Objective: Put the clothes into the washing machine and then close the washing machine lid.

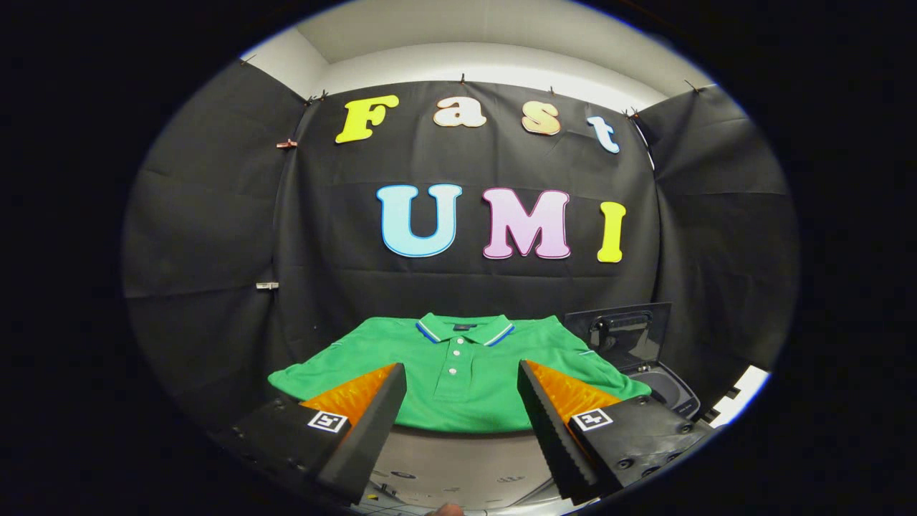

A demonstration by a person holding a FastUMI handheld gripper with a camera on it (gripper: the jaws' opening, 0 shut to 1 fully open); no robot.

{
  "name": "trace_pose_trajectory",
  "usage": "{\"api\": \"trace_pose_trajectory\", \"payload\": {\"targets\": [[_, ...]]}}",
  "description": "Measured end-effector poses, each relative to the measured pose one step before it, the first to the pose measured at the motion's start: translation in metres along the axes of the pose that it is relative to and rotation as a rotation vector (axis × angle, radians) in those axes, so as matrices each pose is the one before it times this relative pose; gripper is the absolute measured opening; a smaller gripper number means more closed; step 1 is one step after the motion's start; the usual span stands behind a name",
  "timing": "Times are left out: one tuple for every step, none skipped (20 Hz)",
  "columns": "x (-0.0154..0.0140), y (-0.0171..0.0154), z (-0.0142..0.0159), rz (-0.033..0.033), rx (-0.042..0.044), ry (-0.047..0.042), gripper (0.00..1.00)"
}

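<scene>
**A:** Item one, nearest you: what are your jaws (458, 401) doing?

**B:** Your jaws stand spread wide apart, pinching nothing. Each carries a small square marker near its base. Between them you look down on a pale strip of bench (458, 459).

**A:** Item two, just ahead of the jaws?

**B:** One green polo shirt (458, 365), laid flat on the bench, front side up. Its lower hem lies between your jaws; the sleeves (297, 376) reach out behind both jaws on either side. The button placket (453, 369) with its white buttons runs straight up the gap between the jaws. Farther on sits the collar (464, 328), edged in blue and white, folded down.

**A:** Item three, beyond the right jaw?

**B:** One washing machine (663, 390), dark, just beside the shirt's far sleeve. Its lid (622, 335) stands raised and upright behind the opening, so the drum mouth is uncovered. The shirt is outside the machine; whether the sleeve touches it, you cannot tell.

**A:** Item four, farthest?

**B:** Black cloth wall (215, 229) behind bench and machine.
</scene>
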State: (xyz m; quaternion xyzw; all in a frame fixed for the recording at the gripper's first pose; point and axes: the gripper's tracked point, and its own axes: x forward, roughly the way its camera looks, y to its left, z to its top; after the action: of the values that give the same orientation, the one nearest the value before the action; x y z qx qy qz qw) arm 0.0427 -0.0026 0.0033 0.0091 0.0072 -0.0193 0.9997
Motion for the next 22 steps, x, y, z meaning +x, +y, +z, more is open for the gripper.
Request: {"api": "trace_pose_trajectory", "payload": {"targets": [[0.00489, 0.00035, 0.00215, -0.00057, 0.00807, -0.00490, 0.97], [0.00564, 0.00050, 0.00233, -0.00166, 0.00684, -0.00152, 0.97], [0.00601, -0.00088, 0.00120, -0.00354, 0.00189, -0.00177, 0.97], [0.00683, -0.00166, 0.00043, -0.00683, -0.00220, 0.00044, 0.97], [0.00706, -0.00106, 0.00070, -0.00634, -0.00412, 0.00098, 0.97], [0.00736, -0.00088, -0.00004, -0.00665, -0.00604, 0.00735, 0.97], [0.00761, -0.00112, -0.00004, -0.00712, -0.00653, 0.00626, 0.97], [0.00821, 0.00088, 0.00037, 0.00083, -0.00034, 0.00962, 0.97], [0.00836, 0.00231, -0.00020, 0.00333, 0.00558, 0.01102, 0.97], [0.00922, 0.00263, -0.00108, 0.00406, 0.00635, 0.01351, 0.97], [0.00911, 0.00205, -0.00008, 0.00104, 0.00563, 0.01609, 0.97], [0.00857, 0.00210, -0.00173, 0.00314, -0.00119, 0.01429, 0.97], [0.00994, -0.00008, 0.00050, -0.00668, -0.00893, 0.01321, 0.98], [0.00833, 0.00148, -0.00209, 0.00078, -0.00617, 0.01775, 0.98], [0.00828, 0.00375, -0.00130, 0.00638, -0.00279, 0.02291, 0.98], [0.00893, 0.00187, -0.00058, 0.00382, -0.00245, 0.01436, 0.98], [0.01040, 0.00110, -0.00159, -0.00285, -0.00682, 0.02173, 0.98], [0.00934, -0.00286, -0.00744, -0.01452, -0.01281, 0.03889, 0.97], [0.00769, 0.00003, -0.00122, -0.00571, -0.01830, 0.01948, 0.98], [0.00903, -0.00011, -0.00393, -0.00512, -0.01700, 0.03302, 0.98], [0.00576, 0.00124, -0.00345, 0.00397, -0.00954, 0.04001, 0.98], [0.00862, 0.00219, -0.00485, 0.00774, -0.00146, 0.03458, 0.98]]}}
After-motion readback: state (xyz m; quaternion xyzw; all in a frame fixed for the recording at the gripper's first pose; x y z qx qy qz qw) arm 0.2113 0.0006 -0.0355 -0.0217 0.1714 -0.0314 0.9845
